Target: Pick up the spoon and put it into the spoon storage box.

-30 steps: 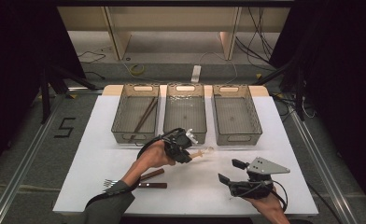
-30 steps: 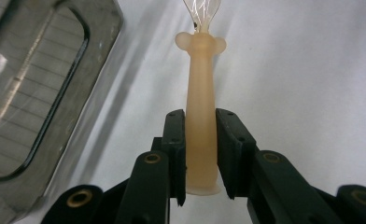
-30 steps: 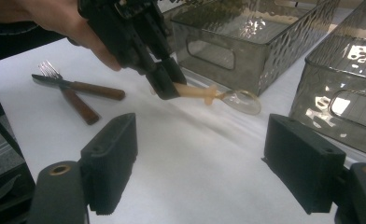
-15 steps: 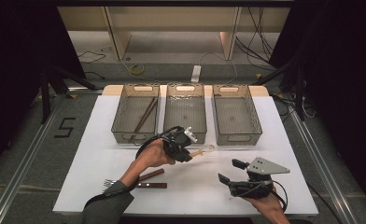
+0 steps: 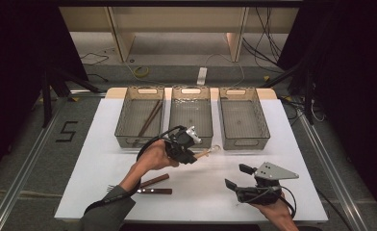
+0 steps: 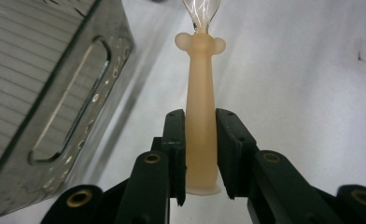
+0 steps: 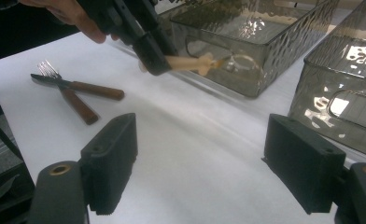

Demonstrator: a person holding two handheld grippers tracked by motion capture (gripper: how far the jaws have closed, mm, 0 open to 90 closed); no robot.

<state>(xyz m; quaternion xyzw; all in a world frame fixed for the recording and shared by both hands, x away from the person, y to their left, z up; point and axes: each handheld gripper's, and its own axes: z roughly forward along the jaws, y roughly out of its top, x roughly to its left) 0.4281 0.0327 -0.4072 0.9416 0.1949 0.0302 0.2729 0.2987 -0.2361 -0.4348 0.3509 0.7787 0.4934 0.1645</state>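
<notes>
The left tongs point(image 6: 200, 154) are clamped narrow on the peach handle of a small spoon point(image 6: 200, 107), holding it near its butt end, so most of the handle and the clear bowl stick out ahead. In the high view the spoon point(image 5: 207, 153) hangs above the counter point(image 5: 90, 159), just in front of the middle bin point(image 5: 191, 91).

The spoon looks light and stiff, probably plastic, with a smooth, rounded handle that could twist or slip between flat pads. A grip this far back leaves a long lever, so a knock on the bowl would likely swing it. The two small knobs where handle meets bowl mark a better stop for the pads, if a regrip is wanted. The clear bowl seems thin; it is best kept off the bin rim.

The right tongs point(image 7: 209, 168) stand wide and hold nothing, low over the counter's near right part, well apart from the spoon.

Outward, the bin's front wall is the near edge to clear. The left bin point(image 5: 141, 91) holds two dark sticks; the right bin point(image 5: 242, 91) looks bare. A fork point(image 5: 113, 188) and knife point(image 5: 153, 191) lie crossed near the left forearm, and open counter lies between the two tongs.
</notes>
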